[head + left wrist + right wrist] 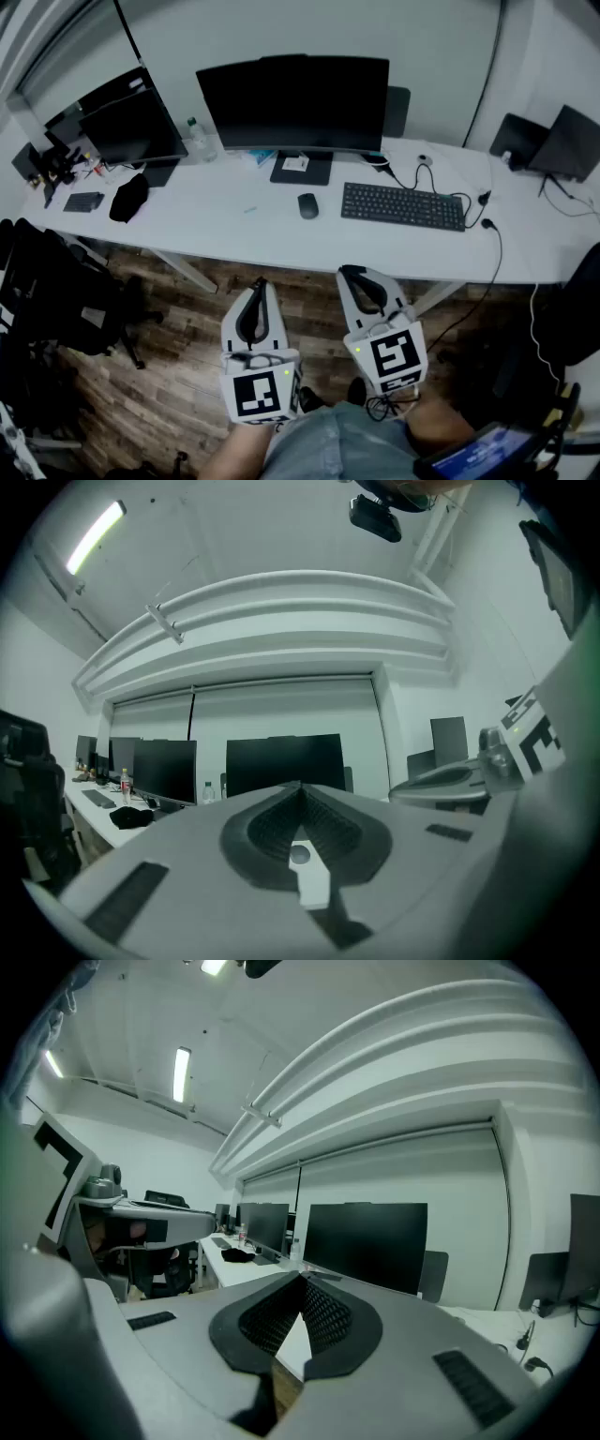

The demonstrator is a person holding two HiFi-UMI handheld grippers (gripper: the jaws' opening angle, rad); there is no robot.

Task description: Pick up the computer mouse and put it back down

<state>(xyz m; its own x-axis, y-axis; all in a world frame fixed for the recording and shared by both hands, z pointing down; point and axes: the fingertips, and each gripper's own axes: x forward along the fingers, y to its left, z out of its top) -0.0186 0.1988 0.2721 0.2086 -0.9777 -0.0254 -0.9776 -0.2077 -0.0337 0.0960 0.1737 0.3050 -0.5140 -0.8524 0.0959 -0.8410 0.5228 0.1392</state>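
A dark computer mouse [307, 205] lies on the white desk [234, 230], just left of the black keyboard [403, 205] and in front of the big monitor [293, 101]. Both grippers hang in front of the desk's near edge, well short of the mouse. My left gripper [259, 283] is shut with nothing in it; in the left gripper view the mouse [299, 856] shows small through the gap behind the meeting tips. My right gripper [349, 274] is also shut and empty, its tips [302, 1283] touching.
A second monitor [131, 127], a black cloth lump [128, 198] and small clutter sit at the desk's left end. Cables [469, 211] trail off the keyboard's right. Black office chairs [56, 291] stand on the wooden floor at left. A laptop [567, 145] stands far right.
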